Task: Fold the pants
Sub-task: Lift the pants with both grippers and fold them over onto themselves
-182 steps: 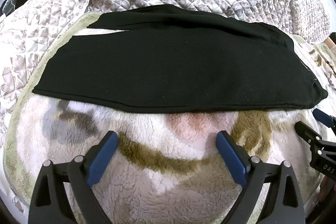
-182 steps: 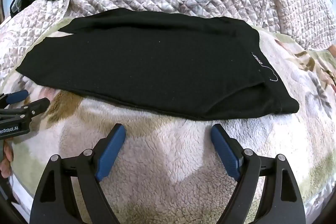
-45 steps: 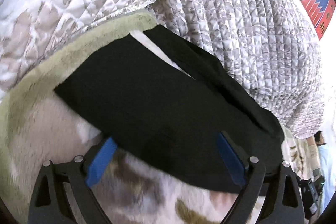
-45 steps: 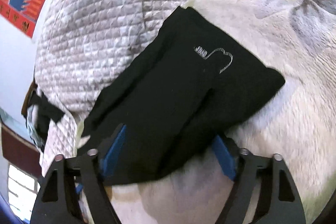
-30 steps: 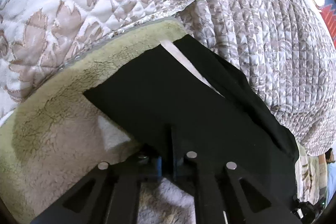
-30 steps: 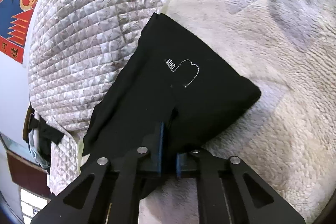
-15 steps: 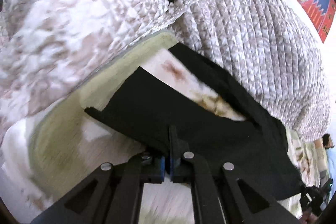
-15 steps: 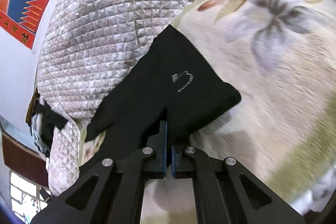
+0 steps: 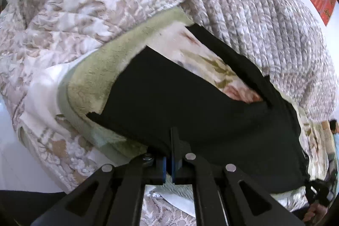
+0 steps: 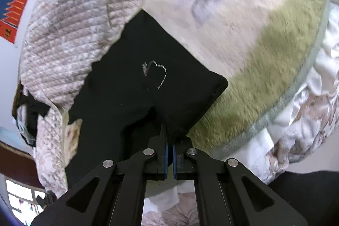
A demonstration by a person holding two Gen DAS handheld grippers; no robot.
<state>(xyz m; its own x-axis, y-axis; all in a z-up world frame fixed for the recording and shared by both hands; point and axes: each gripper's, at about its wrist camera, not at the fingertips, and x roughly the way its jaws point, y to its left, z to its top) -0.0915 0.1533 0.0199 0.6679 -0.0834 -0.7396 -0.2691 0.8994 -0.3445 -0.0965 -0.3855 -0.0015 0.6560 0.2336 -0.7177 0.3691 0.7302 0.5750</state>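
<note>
From the left wrist, the left gripper (image 9: 172,160) has its blue-padded jaws pinched together on the near edge of the black fabric pants (image 9: 190,107). The pants hang lifted from that pinch and stretch away to the right, with one leg parted from the rest so that a wedge of the fluffy cream blanket with a flower print and olive-green border (image 9: 95,69) shows between them. Behind lies a quilted beige-and-white bedspread (image 9: 254,14)

From the right wrist, the right gripper (image 10: 168,159) is likewise clamped tight on the pants (image 10: 118,86), gripping a fold just below the small white stitched logo (image 10: 155,73). The pants' squared end sits over the blanket (image 10: 264,52) near its green border, and the rest trails to the lower left beside the quilted bedspread (image 10: 74,24)
</note>
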